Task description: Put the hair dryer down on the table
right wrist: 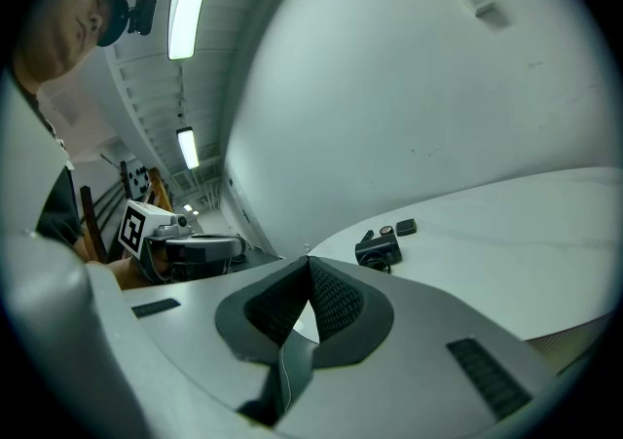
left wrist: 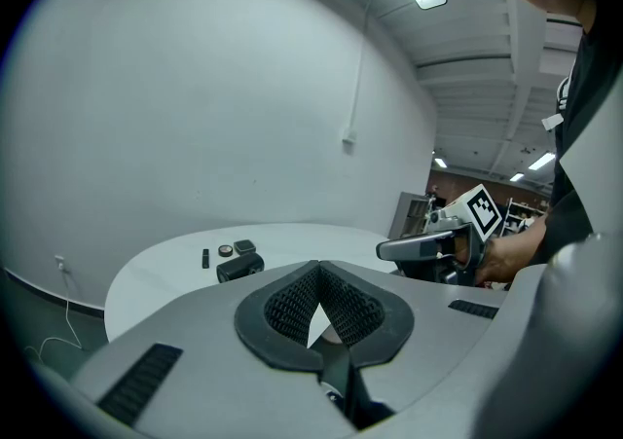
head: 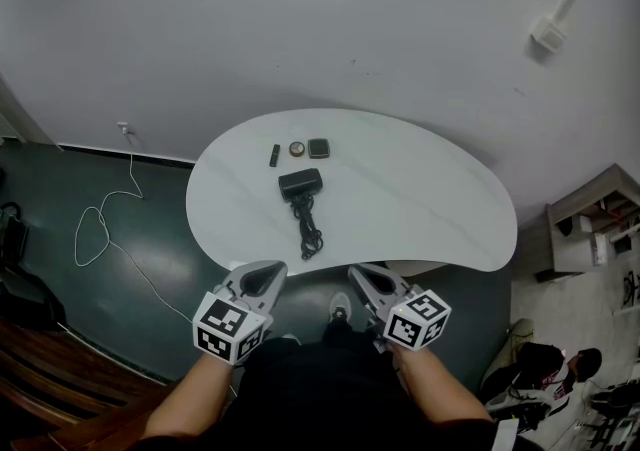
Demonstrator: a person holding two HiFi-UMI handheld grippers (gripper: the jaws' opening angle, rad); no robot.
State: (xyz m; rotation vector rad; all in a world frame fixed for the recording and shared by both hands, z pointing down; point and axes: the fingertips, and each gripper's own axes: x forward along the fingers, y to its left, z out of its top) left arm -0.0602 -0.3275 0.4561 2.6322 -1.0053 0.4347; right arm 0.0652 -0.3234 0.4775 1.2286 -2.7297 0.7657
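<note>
The black hair dryer (head: 300, 183) lies on the white table (head: 430, 199), its coiled cord (head: 309, 231) trailing toward the near edge. It also shows far off in the left gripper view as the hair dryer (left wrist: 239, 268) and in the right gripper view as the hair dryer (right wrist: 378, 250). My left gripper (head: 268, 270) and right gripper (head: 358, 272) hover side by side at the table's near edge, well short of the dryer. Both are shut with nothing held: the left gripper (left wrist: 318, 264) and the right gripper (right wrist: 309, 261) show their tips meeting.
Behind the dryer lie a small black stick (head: 274, 155), a round disc (head: 297, 149) and a dark square pad (head: 319, 148). A white cable (head: 100, 229) runs over the dark floor at left. A shelf unit (head: 590, 229) and a seated person (head: 550, 369) are at right.
</note>
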